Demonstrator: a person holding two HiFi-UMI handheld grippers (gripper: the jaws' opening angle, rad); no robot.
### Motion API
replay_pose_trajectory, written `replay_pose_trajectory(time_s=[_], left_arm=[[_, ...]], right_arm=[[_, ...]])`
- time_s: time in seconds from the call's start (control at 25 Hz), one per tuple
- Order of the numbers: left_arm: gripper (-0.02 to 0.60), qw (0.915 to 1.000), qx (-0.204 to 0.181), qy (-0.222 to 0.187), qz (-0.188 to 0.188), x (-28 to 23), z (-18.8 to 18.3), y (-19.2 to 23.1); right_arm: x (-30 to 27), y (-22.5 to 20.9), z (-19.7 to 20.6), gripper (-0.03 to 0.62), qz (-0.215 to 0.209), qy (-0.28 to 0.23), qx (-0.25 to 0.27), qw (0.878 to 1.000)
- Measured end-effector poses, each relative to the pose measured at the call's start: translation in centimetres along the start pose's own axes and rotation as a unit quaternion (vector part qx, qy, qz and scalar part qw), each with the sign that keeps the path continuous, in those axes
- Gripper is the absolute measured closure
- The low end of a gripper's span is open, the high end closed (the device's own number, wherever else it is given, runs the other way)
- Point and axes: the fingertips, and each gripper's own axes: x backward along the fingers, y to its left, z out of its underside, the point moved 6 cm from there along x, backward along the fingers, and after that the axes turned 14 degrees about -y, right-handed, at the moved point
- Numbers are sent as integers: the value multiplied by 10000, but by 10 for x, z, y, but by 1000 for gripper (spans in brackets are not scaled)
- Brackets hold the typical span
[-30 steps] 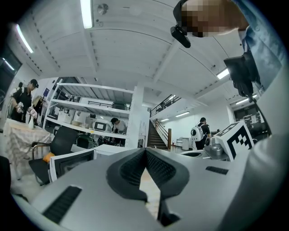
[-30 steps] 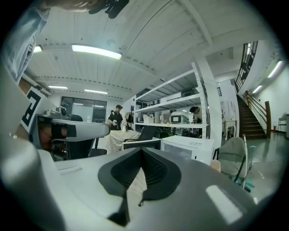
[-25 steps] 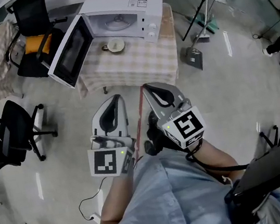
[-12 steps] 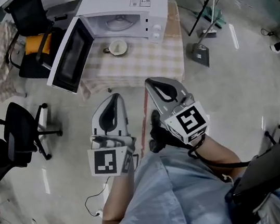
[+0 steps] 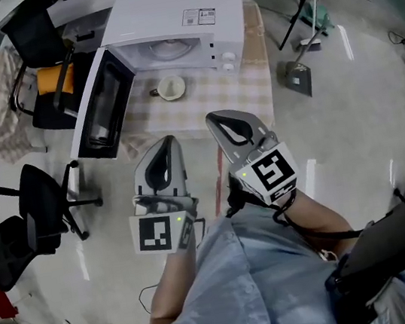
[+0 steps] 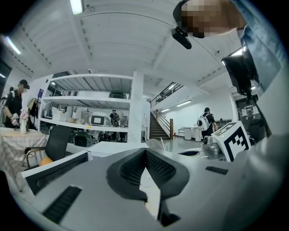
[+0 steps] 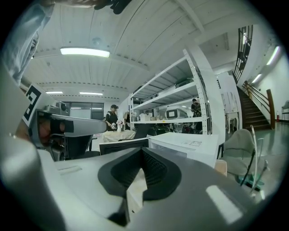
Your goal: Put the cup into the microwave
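Table (image 5: 241, 94): checked cloth, straight ahead of both grippers. 1 second ago it lay farther off. Now its near edge sits just beyond their tips, so the walk-up looks nearly done.
Microwave (image 5: 163, 11): white, on the table's far side, ahead of the grippers, with its cavity facing them. It has drawn nearer along with the table.
Door (image 5: 99, 109): swung fully open, ahead and to the left of the left gripper, as in the 2 earlier pictures. No opening step seems to be needed.
Right gripper (image 5: 221, 122): jaws pressed together with nothing between them, unchanged over the last second. It points toward the table and would have to open before it could take anything.
Left gripper (image 5: 165, 146): jaws likewise together and empty, just beside the right gripper and aimed the same way.
Cup (image 5: 170, 88): on the cloth just in front of the open cavity, handle toward the door. It is ahead of both grippers, nearer than before but still apart from them and untouched. The task is still at the reaching stage.
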Motion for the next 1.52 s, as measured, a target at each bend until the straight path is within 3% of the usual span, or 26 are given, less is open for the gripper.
replay_pose_trajectory(time_s=[0.32, 0.68, 0.96, 1.12, 1.52], left_arm=[[577, 9997, -76, -40, -209, -38, 0, 13], [577, 9977, -126, -228, -626, -50, -1, 39], [577, 9976, -7, -207, -667, -63, 26, 62], [577, 9961, 196, -438, -745, -72, 41, 78], [577, 9961, 325, 44, -815, -87, 93, 125]], right_arm=[[-34, -33, 5, 599, -309, -10, 65, 9995], [-69, -42, 10, 598, -719, 95, 181, 9972], [-96, -50, 37, 598, -834, 221, 238, 9960], [-111, -54, 58, 597, -888, 433, 200, 9949], [-152, -64, 119, 597, -947, 718, 164, 9928]])
